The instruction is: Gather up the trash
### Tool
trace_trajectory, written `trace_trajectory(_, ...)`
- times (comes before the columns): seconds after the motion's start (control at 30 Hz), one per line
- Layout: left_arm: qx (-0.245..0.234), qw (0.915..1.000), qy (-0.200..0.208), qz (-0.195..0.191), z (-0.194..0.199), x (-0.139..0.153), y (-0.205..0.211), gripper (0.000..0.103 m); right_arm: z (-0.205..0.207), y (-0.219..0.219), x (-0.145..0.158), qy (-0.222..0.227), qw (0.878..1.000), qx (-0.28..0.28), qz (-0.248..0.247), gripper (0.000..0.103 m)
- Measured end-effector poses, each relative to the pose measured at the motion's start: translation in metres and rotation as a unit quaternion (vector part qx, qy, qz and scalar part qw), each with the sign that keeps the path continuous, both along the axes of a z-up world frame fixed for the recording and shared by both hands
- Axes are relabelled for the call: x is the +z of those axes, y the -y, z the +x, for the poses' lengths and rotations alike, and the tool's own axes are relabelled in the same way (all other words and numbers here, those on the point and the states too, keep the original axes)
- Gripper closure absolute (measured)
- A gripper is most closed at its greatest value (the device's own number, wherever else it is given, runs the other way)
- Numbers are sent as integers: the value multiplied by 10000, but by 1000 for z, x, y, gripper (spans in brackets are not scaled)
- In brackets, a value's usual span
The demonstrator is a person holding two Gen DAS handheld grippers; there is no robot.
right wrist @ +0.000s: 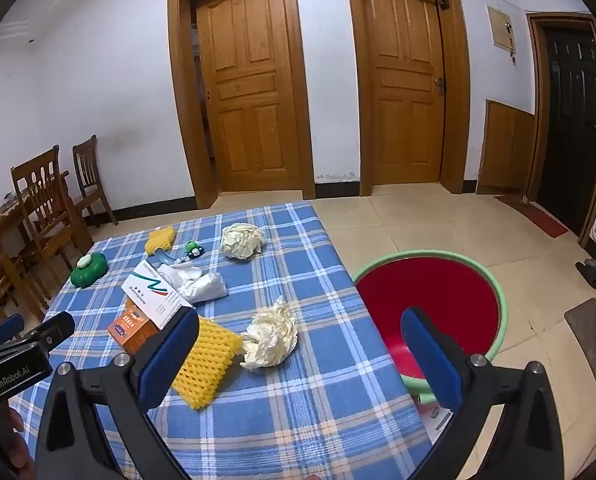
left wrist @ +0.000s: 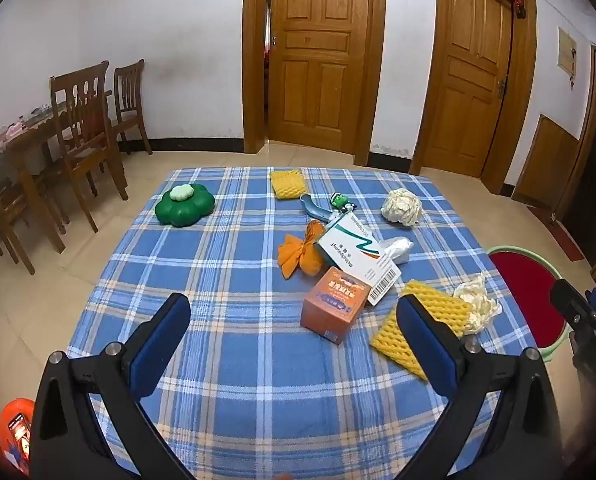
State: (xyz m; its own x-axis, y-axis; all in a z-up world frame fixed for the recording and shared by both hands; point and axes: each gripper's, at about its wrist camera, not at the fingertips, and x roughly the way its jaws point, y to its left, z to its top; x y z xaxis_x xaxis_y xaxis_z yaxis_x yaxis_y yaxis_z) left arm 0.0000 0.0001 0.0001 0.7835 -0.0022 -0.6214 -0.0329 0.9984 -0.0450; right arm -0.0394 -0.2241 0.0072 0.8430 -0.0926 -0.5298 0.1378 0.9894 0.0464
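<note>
Trash lies on a table with a blue plaid cloth [left wrist: 226,272]: an orange box [left wrist: 334,310], a white medicine box [left wrist: 358,254], a yellow foam net [left wrist: 422,326], crumpled cream paper [left wrist: 478,304], a second paper ball [left wrist: 401,206], orange wrapping [left wrist: 300,256] and a white bag [left wrist: 398,248]. My left gripper [left wrist: 294,344] is open and empty above the near table. My right gripper [right wrist: 298,356] is open and empty above the table's right edge, near the crumpled paper [right wrist: 272,338] and foam net [right wrist: 206,360]. A red basin with a green rim [right wrist: 430,304] stands on the floor to the right.
A green flower-shaped container [left wrist: 185,204], a second yellow foam piece [left wrist: 287,184], a blue scoop [left wrist: 316,206] and a small green toy [left wrist: 340,202] lie at the far side. Wooden chairs [left wrist: 86,136] and a table stand left. Doors are behind.
</note>
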Motion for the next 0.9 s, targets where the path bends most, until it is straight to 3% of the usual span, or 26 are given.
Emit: trace_trajectory(0.9, 162, 9998, -43, -66, -4, -1, -12, 2, 0, 4, 4, 12, 10000, -61, 32, 0)
